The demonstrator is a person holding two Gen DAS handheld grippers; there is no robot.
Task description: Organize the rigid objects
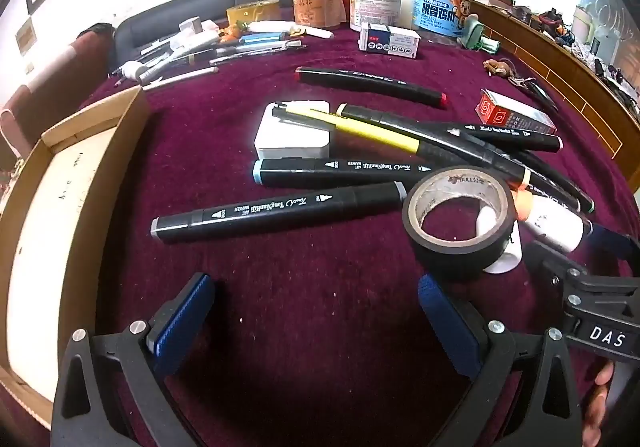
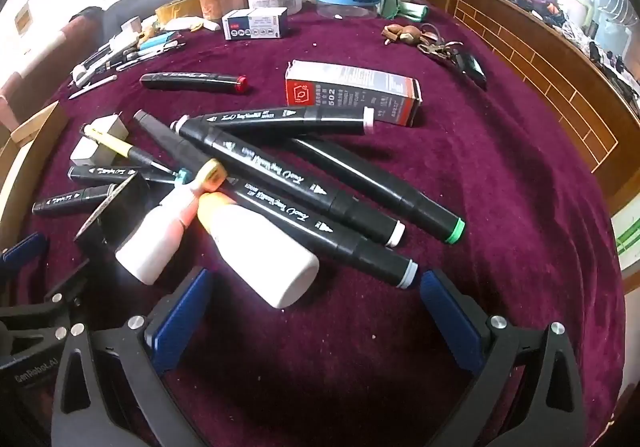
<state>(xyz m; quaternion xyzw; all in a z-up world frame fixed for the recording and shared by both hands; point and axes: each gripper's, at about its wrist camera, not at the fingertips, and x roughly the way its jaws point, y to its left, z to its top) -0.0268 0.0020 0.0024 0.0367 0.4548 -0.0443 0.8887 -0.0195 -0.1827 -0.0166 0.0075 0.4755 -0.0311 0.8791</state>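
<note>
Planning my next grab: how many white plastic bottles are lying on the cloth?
2. The larger white plastic bottle lies just ahead of the right tongs; the smaller white bottle lies beside it, leftward. Others may be hidden.

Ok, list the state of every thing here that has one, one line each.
left gripper: open, empty
right gripper: open, empty
cardboard box: open
black tape roll: tilted, propped on a white bottle
red-tipped marker: capped, lying alone
yellow pen: resting across the white adapter
glue carton: lying on its side
</note>
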